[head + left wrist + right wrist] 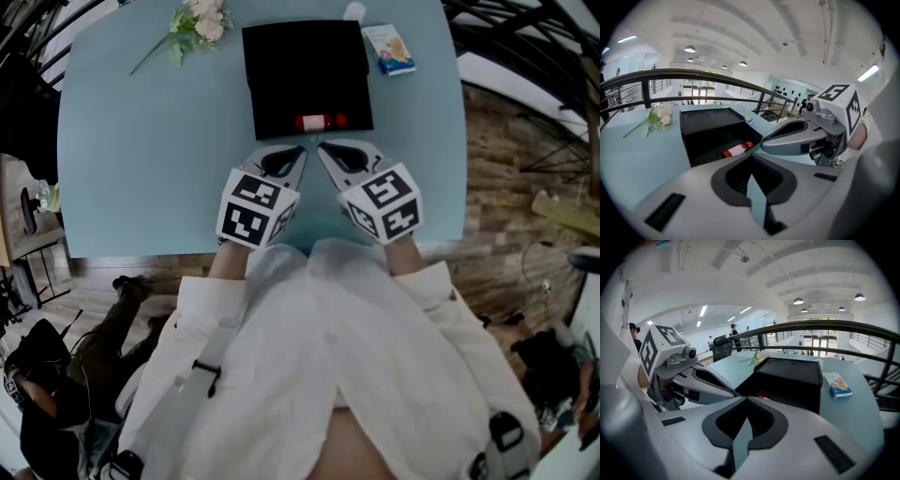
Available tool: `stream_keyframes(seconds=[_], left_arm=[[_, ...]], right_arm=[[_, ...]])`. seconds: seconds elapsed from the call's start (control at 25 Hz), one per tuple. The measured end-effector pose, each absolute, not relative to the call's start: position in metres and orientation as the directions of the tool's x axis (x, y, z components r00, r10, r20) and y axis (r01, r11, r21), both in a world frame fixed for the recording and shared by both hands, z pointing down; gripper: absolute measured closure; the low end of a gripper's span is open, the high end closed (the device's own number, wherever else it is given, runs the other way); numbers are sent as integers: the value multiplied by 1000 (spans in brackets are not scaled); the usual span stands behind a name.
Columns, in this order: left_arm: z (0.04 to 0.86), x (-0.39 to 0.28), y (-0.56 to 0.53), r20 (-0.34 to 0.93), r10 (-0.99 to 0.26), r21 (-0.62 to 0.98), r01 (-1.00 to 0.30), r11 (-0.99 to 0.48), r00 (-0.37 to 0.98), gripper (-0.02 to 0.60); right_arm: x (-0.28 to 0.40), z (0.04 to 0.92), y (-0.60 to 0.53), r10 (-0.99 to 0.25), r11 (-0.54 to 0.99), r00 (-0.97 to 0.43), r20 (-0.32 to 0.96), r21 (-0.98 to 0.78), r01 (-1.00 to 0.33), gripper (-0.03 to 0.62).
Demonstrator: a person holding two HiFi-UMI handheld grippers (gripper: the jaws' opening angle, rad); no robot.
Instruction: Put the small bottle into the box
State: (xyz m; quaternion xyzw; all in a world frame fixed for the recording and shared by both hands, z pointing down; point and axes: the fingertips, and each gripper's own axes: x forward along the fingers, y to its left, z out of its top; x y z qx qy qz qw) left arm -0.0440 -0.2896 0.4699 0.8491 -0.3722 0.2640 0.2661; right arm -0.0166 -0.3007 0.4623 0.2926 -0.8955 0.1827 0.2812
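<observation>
Small bottle (321, 122) is in neither gripper. Nearest, by the near edge of the table (141, 150), the left gripper (292, 155) and the right gripper (333, 153) sit side by side, tips angled toward each other, each with its jaws pressed together on nothing. Just beyond them the black box (300, 66) stands open at the table's middle, and the bottle lies on its side inside, close to the box's near wall. Farther off, flowers (197, 23) lie by the far left corner and a small carton (389, 49) near the far right corner. The task looks done. The likely slip now is a forward push: the tips are close to the box, so a nudge could shift it and roll the bottle.
</observation>
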Motion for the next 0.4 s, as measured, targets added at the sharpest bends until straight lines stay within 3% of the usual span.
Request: stream_keyframes(seconds=[0.4], left_arm=[[471, -47, -284, 656, -471, 263, -764, -589, 590, 578]], right_arm=[[-18, 462, -297, -413, 757, -668, 619, -175, -630, 592]])
